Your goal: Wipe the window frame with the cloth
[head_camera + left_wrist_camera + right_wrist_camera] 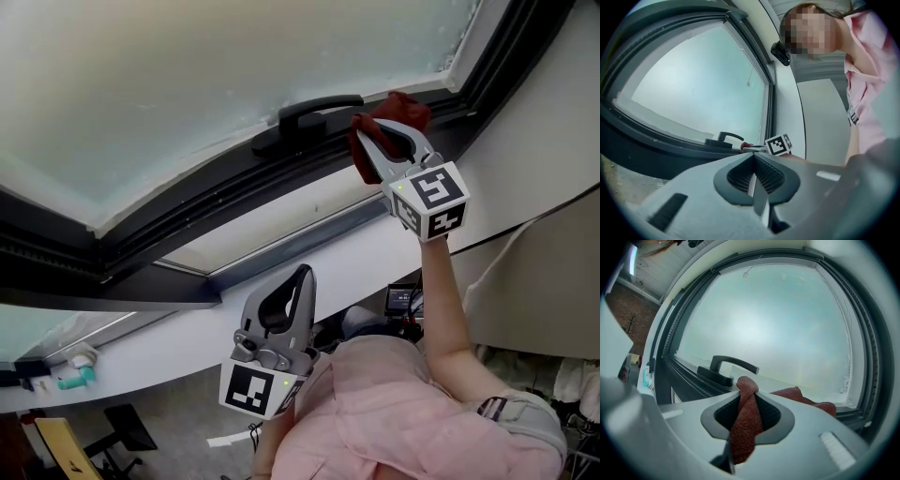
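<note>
Fingers (772, 414) of the right gripper (379, 145) clenched on the red cloth (745, 423), cloth pressed to the dark window frame (187, 202) just right of its handle (314, 111), left gripper (298, 281) closed on nothing, held lower, well apart from the frame

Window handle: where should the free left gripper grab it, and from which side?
Grip the window handle on its straight lever bar, not the base plate. The bar stands off the frame with a gap beneath and runs along it, so come from the room side, jaws across the bar. Probably stay toward the base end: the right gripper holds the cloth beside the free end.
</note>
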`<state>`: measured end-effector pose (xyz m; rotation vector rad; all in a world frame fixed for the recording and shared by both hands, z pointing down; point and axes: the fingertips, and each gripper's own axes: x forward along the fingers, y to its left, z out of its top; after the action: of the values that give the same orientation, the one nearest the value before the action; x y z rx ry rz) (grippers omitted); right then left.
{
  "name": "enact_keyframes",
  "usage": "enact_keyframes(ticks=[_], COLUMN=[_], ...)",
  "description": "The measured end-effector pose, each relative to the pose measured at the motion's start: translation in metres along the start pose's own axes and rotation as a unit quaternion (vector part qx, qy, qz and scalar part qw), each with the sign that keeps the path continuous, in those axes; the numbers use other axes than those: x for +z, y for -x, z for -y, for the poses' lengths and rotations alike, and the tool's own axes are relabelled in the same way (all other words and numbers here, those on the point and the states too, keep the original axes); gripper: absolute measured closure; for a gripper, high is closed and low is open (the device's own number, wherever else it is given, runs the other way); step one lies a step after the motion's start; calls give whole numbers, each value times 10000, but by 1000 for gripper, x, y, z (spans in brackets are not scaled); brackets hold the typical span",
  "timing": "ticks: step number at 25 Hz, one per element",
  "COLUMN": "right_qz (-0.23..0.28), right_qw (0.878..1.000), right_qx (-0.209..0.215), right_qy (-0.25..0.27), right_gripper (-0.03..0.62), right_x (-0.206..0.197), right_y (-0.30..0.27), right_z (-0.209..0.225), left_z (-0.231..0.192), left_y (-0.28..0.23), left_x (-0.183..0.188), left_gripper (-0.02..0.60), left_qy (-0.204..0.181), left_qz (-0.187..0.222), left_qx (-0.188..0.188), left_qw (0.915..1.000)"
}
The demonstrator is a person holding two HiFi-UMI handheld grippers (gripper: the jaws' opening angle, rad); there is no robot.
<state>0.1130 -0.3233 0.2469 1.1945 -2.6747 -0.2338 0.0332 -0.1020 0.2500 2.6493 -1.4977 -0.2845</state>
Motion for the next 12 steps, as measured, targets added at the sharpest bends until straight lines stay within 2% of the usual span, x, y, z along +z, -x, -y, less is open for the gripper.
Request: enact_keyframes(ticks=[7,12], right_qz=[-168,-233], right_qw=[9998,9997], right_qx=[68,91], right_qy=[34,28], right_gripper=[523,523], right_x=[-3,-10], right_y=[7,7], right_z=[12,24], left_z=[-9,-10], left_y=[19,20], left_x=[9,13], left_gripper=[586,586], left_qy=[79,90], left_qz=[123,161], left_qx=[722,976], left_qw=[9973,9951])
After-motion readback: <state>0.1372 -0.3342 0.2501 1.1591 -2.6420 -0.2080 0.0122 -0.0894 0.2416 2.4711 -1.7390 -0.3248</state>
